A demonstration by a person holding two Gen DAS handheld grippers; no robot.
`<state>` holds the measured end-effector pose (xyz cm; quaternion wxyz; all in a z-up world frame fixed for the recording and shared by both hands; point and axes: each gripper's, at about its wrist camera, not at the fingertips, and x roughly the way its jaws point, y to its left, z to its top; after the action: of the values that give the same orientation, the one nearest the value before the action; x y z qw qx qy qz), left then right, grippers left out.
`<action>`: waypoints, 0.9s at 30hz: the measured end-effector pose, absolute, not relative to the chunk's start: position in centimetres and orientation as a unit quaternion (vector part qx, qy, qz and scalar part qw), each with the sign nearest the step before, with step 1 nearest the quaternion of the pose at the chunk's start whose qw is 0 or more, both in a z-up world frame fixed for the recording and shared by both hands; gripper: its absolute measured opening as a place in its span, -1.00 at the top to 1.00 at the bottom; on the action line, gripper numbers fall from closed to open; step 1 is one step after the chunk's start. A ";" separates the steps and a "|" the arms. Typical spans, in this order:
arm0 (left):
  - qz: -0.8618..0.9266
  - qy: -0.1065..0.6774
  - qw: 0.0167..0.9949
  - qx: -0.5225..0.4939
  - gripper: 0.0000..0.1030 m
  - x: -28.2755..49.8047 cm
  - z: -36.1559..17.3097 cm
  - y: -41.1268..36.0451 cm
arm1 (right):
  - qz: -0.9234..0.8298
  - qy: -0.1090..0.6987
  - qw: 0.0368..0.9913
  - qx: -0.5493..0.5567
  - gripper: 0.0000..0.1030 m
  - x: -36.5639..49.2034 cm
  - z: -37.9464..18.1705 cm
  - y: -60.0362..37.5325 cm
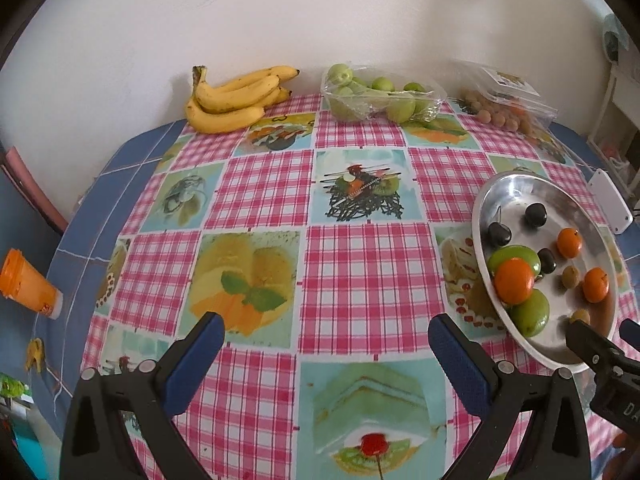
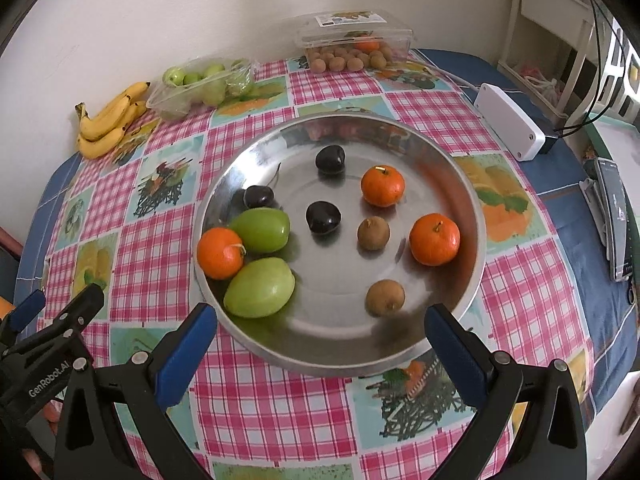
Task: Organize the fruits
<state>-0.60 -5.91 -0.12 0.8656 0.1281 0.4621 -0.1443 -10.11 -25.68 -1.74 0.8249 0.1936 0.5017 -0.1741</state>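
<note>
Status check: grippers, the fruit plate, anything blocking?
Left gripper open, empty, over bare cloth. Right gripper open, empty, at the metal plate near rim. Mixed fruit loose on plate. Nothing blocking.

Pink-checked tablecloth (image 2: 248, 408), silver plate (image 2: 448, 168), orange tangerines (image 2: 382, 186), yellow bananas (image 1: 236, 98).

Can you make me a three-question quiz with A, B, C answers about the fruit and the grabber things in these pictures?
1. Where are the bananas?
A. in the metal plate
B. on the table by the wall
C. in a tool

2. How many orange fruits lie in the metal plate?
A. one
B. three
C. five

3. How is the right tool?
A. open, holding nothing
B. shut on a banana
C. shut on a plum

Answers: 1 B, they lie on the cloth at the far edge. 2 B, three show in the right wrist view. 3 A, its fingers stand wide apart, as do the left tool's.
</note>
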 end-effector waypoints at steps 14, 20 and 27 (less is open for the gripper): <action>-0.140 0.465 0.866 0.118 -1.00 -2.1 0.2 -4.0 | -0.175 0.495 0.831 0.185 -1.00 -11.8 -1.1 -24.7; -0.143 0.462 0.870 0.102 -1.00 -2.5 0.6 -3.5 | -0.179 0.491 0.832 0.185 -1.00 -12.3 -0.8 -24.6; -0.141 0.454 0.874 0.102 -1.00 -2.9 1.4 -3.2 | -0.178 0.485 0.837 0.180 -1.00 -12.5 -0.3 -24.3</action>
<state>-2.89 -3.25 1.37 0.8740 0.1020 0.4537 -0.1408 -12.53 -24.34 -0.30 0.8372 0.1799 0.4847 -0.1784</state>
